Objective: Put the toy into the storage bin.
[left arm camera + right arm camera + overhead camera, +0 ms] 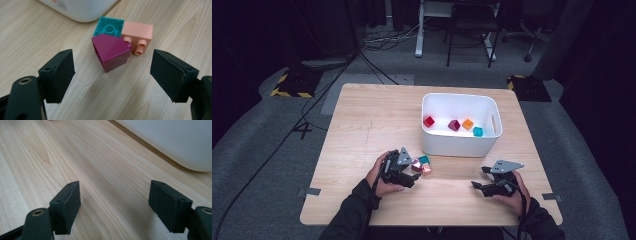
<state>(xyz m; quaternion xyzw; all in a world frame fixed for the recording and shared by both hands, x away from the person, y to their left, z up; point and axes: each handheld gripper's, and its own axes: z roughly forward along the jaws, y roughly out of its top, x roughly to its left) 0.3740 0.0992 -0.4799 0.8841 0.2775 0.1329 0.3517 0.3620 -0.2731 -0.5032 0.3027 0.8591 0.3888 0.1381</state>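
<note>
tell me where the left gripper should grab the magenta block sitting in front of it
Grip the magenta block across its two flat side faces, coming straight on as the left gripper faces it. It lies tipped, touching the teal block and peach block behind; its near sides look free.

Seven toy blocks, one bin, two grippers on one table

On the table there is one white bin with four blocks inside: one red block, one dark pink block, one orange block and one turquoise block; outside it lie three more: one magenta block, one teal block and one peach block; the person holds two grippers, a left gripper and a right gripper
</note>
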